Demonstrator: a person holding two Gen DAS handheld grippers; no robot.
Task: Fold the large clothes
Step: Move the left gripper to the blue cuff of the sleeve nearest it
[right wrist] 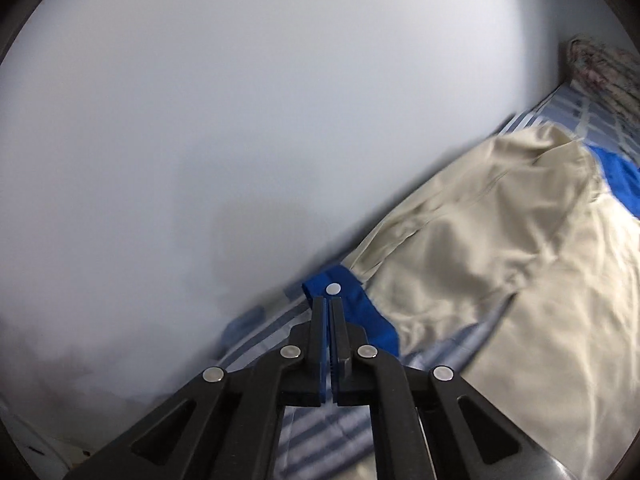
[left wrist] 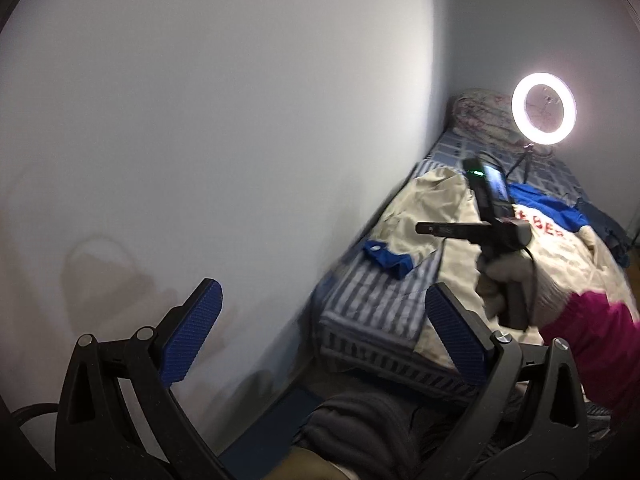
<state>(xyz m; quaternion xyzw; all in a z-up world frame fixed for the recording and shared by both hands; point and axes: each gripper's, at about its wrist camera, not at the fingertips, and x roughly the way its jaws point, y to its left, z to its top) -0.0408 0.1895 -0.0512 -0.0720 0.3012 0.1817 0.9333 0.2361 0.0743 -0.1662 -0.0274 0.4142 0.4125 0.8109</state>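
The right gripper (right wrist: 328, 300) has its 2 jaws pressed together. In its own wrist view the tips sit at the blue cuff (right wrist: 352, 300) of the cream jacket (right wrist: 480, 272), right below the white snap button (right wrist: 333, 289); whether any cloth is pinched between them cannot be made out, since the tips overlap the blue fabric and the picture is smeared. In the left wrist view the right gripper (left wrist: 424, 228) is in the air over the garment, held by a gloved hand (left wrist: 516, 284) with a magenta sleeve (left wrist: 600, 340) at 4 o'clock.

The left gripper (left wrist: 324, 296) stands wide apart, its 2 blue ribbed pads (left wrist: 192, 340) empty, pointing toward the pale wall (left wrist: 200, 140) and the near end of the bed (left wrist: 372, 312).

Both views are blurred. The jacket's red lettering is partly covered by the right gripper and cannot be read.

The jacket lies spread on the blue-and-white striped bed, at 3 o'clock in both views: cream body, blue trim, wrinkled, 1 sleeve reaching toward the wall side. A lit ring light (left wrist: 544, 109) stands at 2 o'clock beyond it, beside a patterned pillow (left wrist: 480, 116).
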